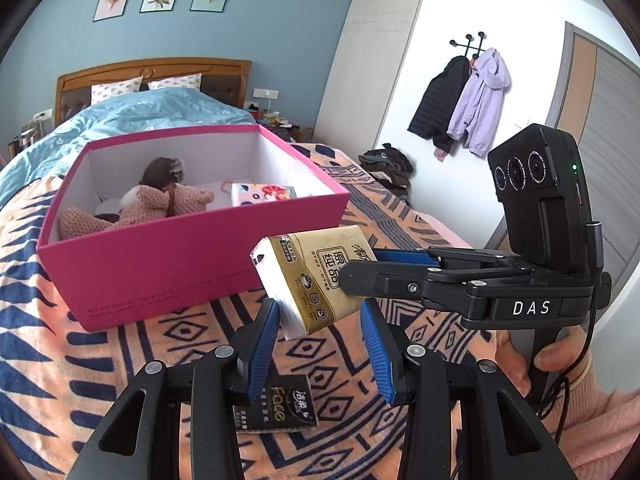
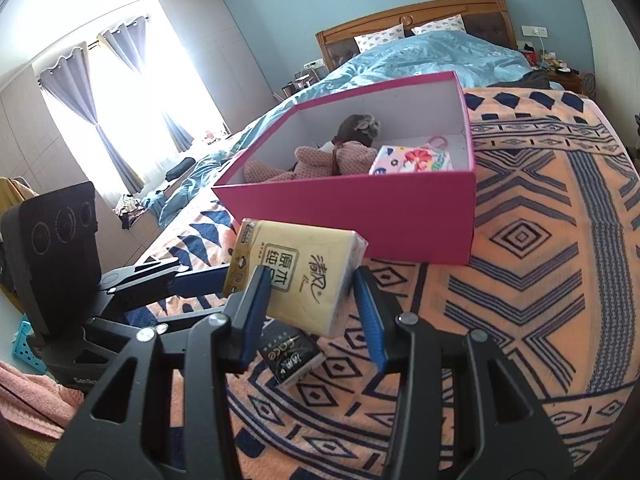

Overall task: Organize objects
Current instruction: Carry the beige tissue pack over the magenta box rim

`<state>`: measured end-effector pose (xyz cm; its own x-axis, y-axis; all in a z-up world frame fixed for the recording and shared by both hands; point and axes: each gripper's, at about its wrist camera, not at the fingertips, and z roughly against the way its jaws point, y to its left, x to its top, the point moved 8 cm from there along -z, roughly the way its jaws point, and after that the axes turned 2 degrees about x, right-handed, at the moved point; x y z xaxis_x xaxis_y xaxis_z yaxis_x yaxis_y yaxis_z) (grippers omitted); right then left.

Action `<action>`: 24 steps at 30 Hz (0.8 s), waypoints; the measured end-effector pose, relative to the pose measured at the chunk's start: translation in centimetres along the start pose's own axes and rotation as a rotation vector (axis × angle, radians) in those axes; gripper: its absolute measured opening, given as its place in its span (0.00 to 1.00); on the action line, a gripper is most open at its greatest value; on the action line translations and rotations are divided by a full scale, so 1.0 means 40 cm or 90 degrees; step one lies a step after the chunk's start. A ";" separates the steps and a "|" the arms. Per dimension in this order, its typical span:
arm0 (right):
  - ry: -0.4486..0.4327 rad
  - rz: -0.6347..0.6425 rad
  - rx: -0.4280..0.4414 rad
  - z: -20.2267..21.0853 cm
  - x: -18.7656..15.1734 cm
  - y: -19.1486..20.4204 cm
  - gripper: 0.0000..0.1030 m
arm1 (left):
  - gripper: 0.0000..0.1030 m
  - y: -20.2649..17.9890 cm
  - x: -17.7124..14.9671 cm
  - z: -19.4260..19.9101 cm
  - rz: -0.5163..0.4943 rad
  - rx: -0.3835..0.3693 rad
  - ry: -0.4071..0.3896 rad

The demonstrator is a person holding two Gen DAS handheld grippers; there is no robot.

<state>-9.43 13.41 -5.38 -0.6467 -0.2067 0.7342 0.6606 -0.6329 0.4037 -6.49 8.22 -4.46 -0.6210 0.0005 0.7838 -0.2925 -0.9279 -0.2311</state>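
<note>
Gold tissue pack (image 1: 316,276) hanging above blanket (image 2: 540,280), near pink box (image 1: 192,256). Right gripper (image 1: 360,276) clamping its side. Left gripper (image 1: 320,344) gaping wide beneath, touching nothing. Pack looking light, squashy, slick-wrapped; gripping across flat faces safest. Black pack (image 2: 290,354) lying below.

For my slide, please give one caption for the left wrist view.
Left tongs and right tongs meet at a gold tissue pack, held before the open pink box.

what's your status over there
Right gripper shut on gold tissue pack, aloft before pink box. Left gripper flanks it, grip unclear. Black tissue pack lies underneath.
</note>
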 end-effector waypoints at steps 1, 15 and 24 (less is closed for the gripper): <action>-0.002 0.003 0.001 0.000 0.006 0.003 0.45 | 0.41 0.002 0.005 0.003 -0.001 0.002 -0.003; -0.015 0.014 0.016 -0.026 0.073 0.015 0.45 | 0.41 0.036 0.053 0.012 -0.014 0.032 -0.026; -0.021 0.011 0.020 -0.037 0.104 0.009 0.45 | 0.41 0.051 0.079 0.004 -0.020 0.043 -0.032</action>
<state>-12.46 11.23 -2.98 -0.6221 -0.1925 0.7589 0.6841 -0.6050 0.4074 -8.91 6.27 -2.36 -0.5745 0.0126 0.8184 -0.2598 -0.9510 -0.1678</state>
